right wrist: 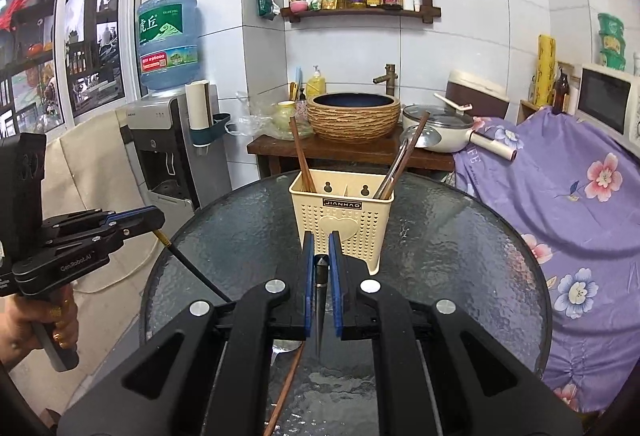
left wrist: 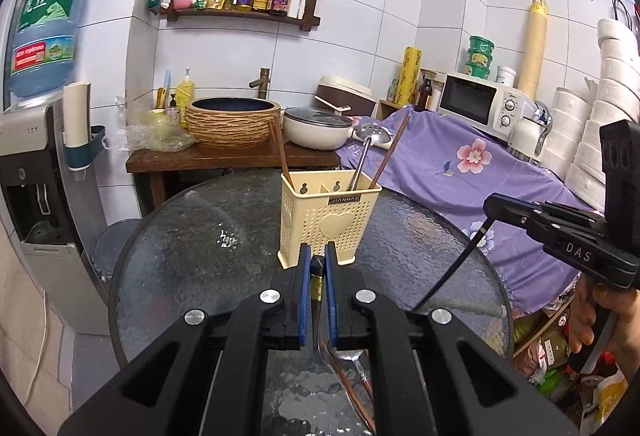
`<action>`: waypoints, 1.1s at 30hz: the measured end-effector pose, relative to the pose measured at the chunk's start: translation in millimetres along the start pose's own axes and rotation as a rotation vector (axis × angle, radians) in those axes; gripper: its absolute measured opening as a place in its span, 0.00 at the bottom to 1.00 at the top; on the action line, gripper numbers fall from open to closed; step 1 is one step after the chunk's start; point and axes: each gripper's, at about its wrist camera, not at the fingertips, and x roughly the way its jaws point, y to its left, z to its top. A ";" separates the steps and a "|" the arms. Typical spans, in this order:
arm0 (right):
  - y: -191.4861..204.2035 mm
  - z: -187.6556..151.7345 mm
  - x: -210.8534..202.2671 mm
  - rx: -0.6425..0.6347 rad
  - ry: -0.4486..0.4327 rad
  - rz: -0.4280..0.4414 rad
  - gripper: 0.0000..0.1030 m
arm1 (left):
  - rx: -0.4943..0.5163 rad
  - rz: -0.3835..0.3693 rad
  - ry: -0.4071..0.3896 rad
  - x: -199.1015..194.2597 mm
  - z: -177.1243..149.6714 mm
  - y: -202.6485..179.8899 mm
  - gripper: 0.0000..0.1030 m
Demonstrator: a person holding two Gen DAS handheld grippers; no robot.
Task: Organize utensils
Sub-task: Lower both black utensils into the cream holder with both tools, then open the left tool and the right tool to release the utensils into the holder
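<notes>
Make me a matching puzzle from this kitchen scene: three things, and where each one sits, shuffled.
1 steel slotted ladle
2 black gold-banded chopstick
3 big blue water bottle

A on top of the grey water dispenser
B clamped in the left gripper
C standing in the cream perforated plastic holder

Pairs: 1-C, 2-B, 3-A.
</notes>
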 end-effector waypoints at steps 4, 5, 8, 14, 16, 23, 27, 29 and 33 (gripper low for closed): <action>-10.8 12.4 6.8 0.029 0.031 0.021 0.07 | -0.006 -0.020 0.016 8.2 16.7 2.5 0.07; -12.9 15.6 8.3 0.035 0.038 0.024 0.08 | -0.006 -0.026 0.020 9.6 20.2 2.3 0.07; -20.2 26.9 13.5 0.049 0.058 0.030 0.08 | 0.004 -0.038 0.031 16.4 34.4 1.2 0.07; -30.3 56.2 21.5 0.077 0.068 0.044 0.08 | 0.017 -0.055 0.028 24.7 64.4 -1.1 0.07; -30.4 70.4 22.0 0.071 0.055 0.038 0.08 | 0.017 -0.063 0.015 25.1 79.4 -2.6 0.07; -30.9 140.3 21.3 0.062 -0.021 0.021 0.08 | -0.001 -0.063 -0.078 27.1 145.0 -5.8 0.07; -31.7 179.5 25.3 0.054 -0.068 -0.016 0.08 | -0.012 -0.047 -0.114 36.9 179.8 -8.7 0.07; -33.8 196.2 30.7 0.058 -0.086 -0.035 0.08 | -0.008 -0.029 -0.134 43.8 194.2 -11.7 0.07; -40.3 218.5 48.4 0.083 -0.106 -0.056 0.08 | -0.009 -0.004 -0.162 59.8 211.6 -13.5 0.07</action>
